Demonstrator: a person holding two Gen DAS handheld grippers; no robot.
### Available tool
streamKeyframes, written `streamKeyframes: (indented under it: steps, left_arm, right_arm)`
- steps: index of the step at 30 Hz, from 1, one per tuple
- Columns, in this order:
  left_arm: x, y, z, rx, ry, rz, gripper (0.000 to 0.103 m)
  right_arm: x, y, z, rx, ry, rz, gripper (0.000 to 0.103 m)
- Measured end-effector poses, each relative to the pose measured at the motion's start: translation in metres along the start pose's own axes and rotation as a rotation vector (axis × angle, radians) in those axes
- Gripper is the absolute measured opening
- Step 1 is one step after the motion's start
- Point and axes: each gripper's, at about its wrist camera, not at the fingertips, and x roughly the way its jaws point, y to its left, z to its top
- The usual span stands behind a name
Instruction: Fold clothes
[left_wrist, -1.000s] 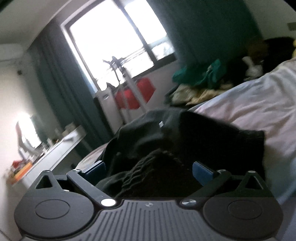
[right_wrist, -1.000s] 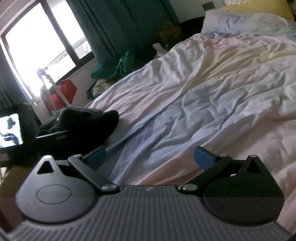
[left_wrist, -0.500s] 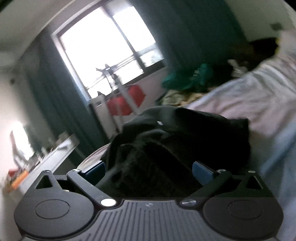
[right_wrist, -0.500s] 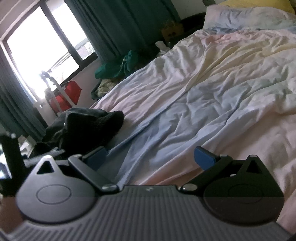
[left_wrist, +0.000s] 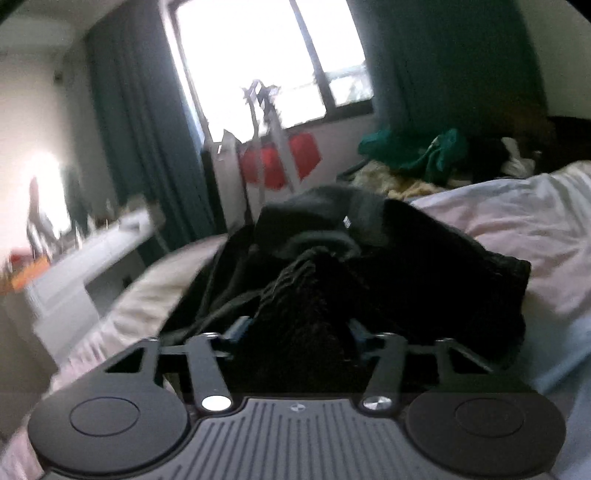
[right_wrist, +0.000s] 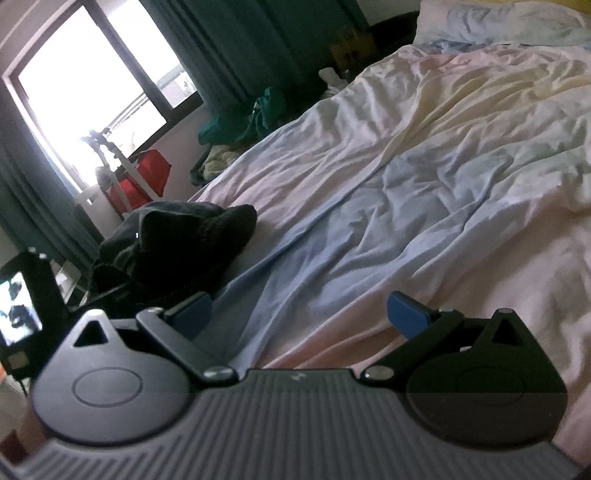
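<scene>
On bed (right_wrist: 406, 184), heaped black garment (left_wrist: 369, 277) (no clear axis); left gripper (left_wrist: 299, 328) closing on it.

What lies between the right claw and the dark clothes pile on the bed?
Only bare, wrinkled bedsheet, seen in the right wrist view. The right claw stands open above it, and the dark clothes pile sits off to its left near the bed's edge.
</scene>
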Motion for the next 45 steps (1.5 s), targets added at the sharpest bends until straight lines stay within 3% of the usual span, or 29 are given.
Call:
streamKeyframes:
  steps: [1, 2, 5, 15, 18, 23, 26, 29, 33, 36, 41, 45]
  left_arm:
    - [-0.002, 0.002, 0.000, -0.008, 0.005, -0.007, 0.039]
    - [-0.006, 0.004, -0.001, -0.003, 0.004, -0.012, 0.027]
    - [-0.017, 0.015, 0.000, -0.026, 0.009, -0.045, 0.017]
    - [-0.100, 0.093, -0.003, -0.139, -0.078, -0.102, 0.010]
    - [-0.130, 0.134, -0.006, -0.192, -0.118, -0.090, 0.008]
    - [-0.162, 0.206, -0.022, -0.270, -0.114, -0.061, 0.008]
    - [-0.161, 0.244, -0.043, -0.293, -0.049, -0.027, 0.008]
    - [-0.143, 0.271, -0.074, -0.294, 0.067, -0.003, 0.009]
    - [-0.126, 0.294, -0.107, -0.316, 0.165, -0.013, 0.010]
    - [-0.132, 0.299, -0.108, -0.320, 0.139, -0.051, 0.010]
    - [-0.133, 0.298, -0.107, -0.308, 0.131, -0.078, 0.011]
    - [-0.122, 0.294, -0.107, -0.277, 0.144, -0.069, 0.014]
  right_arm:
    - [0.001, 0.001, -0.001, -0.006, 0.006, 0.001, 0.103]
    - [0.002, 0.001, -0.001, -0.009, 0.011, 0.003, 0.103]
    - [0.004, 0.003, -0.003, -0.020, 0.013, 0.002, 0.103]
    - [0.002, 0.022, -0.009, -0.142, -0.012, 0.013, 0.103]
    - [-0.003, 0.029, -0.010, -0.190, -0.044, 0.022, 0.103]
    - [-0.013, 0.042, -0.012, -0.245, -0.091, 0.057, 0.103]
    - [-0.016, 0.052, -0.017, -0.281, -0.093, 0.085, 0.103]
    - [-0.018, 0.061, -0.024, -0.319, -0.075, 0.119, 0.103]
    - [-0.016, 0.078, -0.038, -0.405, -0.039, 0.158, 0.103]
    - [-0.020, 0.091, -0.047, -0.481, -0.047, 0.152, 0.103]
    - [-0.029, 0.100, -0.061, -0.489, -0.019, 0.198, 0.103]
    - [-0.014, 0.108, -0.065, -0.520, 0.044, 0.153, 0.103]
